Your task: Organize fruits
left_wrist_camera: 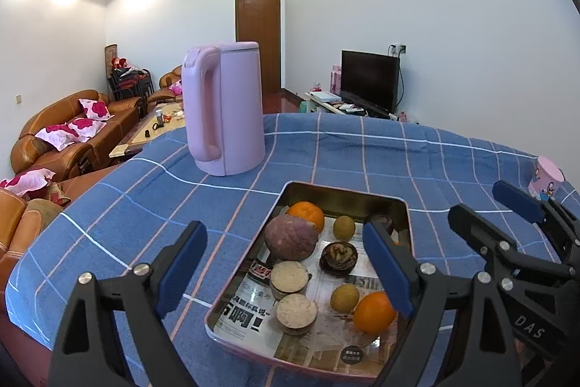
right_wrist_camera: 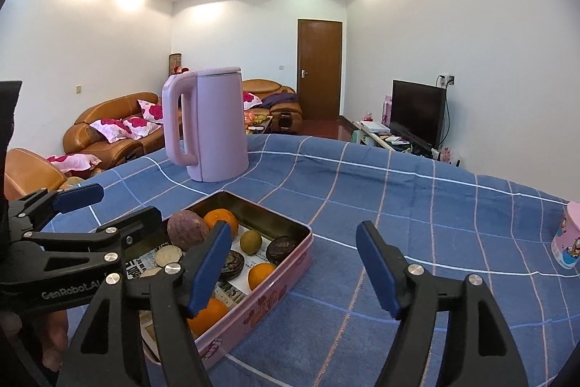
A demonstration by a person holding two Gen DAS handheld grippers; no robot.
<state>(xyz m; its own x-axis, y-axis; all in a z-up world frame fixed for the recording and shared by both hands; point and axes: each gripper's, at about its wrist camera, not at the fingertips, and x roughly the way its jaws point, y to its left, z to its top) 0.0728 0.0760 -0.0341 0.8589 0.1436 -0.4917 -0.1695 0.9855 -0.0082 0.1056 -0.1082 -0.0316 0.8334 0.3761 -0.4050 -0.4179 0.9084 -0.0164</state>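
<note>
Blue checked cloth covers the worktop (left_wrist_camera: pixel 326 155), and everything stands on it. Toward the far left edge a pink kettle (left_wrist_camera: pixel 224 107) stands upright, its handle turned left. Nearer the front edge, about midway along, lies a pink tin tray (right_wrist_camera: pixel 261 300) lined with newspaper, and the fruits are all inside it. From the left wrist view, a large purple-brown fruit (left_wrist_camera: pixel 291 237) sits at the tray's far left with an orange (left_wrist_camera: pixel 307 213) just behind it; two cut halves (left_wrist_camera: pixel 290 278) with pale faces lie nearer, one in front of the other. Toward the middle are a small greenish fruit (left_wrist_camera: pixel 343 226), a dark wrinkled fruit (left_wrist_camera: pixel 338 257) and another small greenish one (left_wrist_camera: pixel 344 297), with a second orange (left_wrist_camera: pixel 373 312) at the near right.

The left tool (left_wrist_camera: pixel 286 274) hangs above the tray with its blue pads spread wide, gripping nothing. The right tool (right_wrist_camera: pixel 293 271) is likewise released, its left pad over the tray's near right rim and its right pad over bare cloth; nothing is between them. By the far right edge stands a small pink cartoon cup (left_wrist_camera: pixel 545 178).
</note>
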